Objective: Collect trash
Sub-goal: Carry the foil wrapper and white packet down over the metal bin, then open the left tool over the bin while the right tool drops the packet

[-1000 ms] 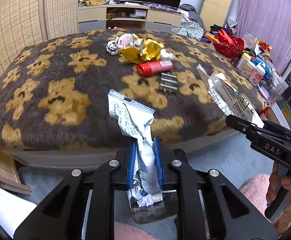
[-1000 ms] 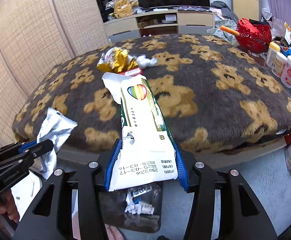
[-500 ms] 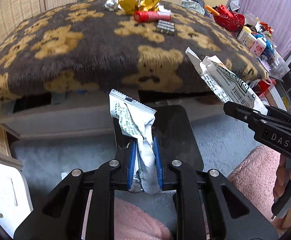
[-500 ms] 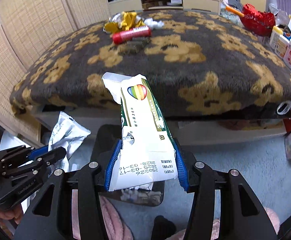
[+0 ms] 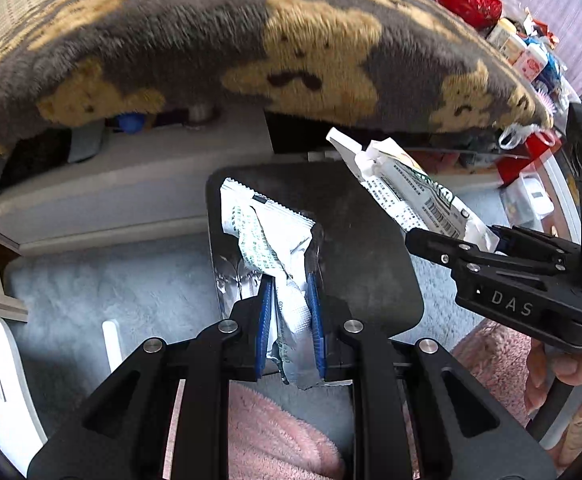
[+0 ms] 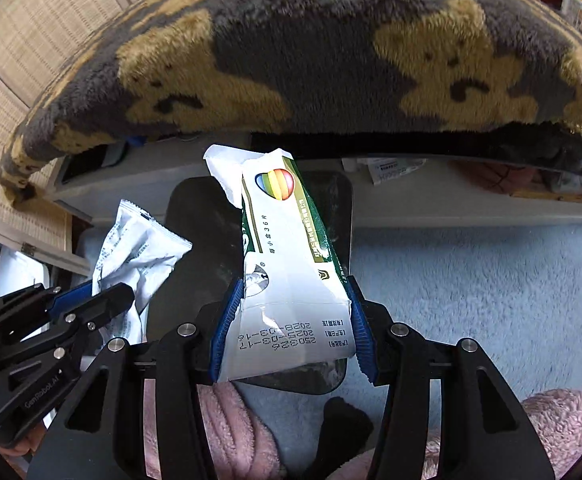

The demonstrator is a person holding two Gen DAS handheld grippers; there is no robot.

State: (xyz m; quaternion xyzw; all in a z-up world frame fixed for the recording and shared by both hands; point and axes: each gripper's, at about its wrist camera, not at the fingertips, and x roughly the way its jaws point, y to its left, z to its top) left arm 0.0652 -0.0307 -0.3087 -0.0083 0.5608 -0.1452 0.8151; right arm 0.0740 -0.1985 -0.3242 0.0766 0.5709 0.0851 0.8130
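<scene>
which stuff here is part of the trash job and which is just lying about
Job:
- silver wrapper in left gripper
- green-and-white carton in right gripper
- black bin below both

Lying about:
- bear blanket
- bottles
- pale rug

1. We're in a home here, a lived-in sitting room or bedroom by the look of it.
2. A plush bear-print blanket (image 6: 331, 60) drapes over a low table, very cosy.
3. Pale shaggy carpet (image 6: 471, 280) covers the floor, with a fluffy pink rug (image 5: 487, 356) just beside it.
4. Woven rattan screen panels (image 6: 31, 40) stand at the left.
5. Lotion bottles (image 5: 527, 60) crowd the far table edge, purple curtain (image 5: 551, 8) behind them.
6. A black trash bin (image 5: 371, 240) sits on the carpet below the table.
</scene>
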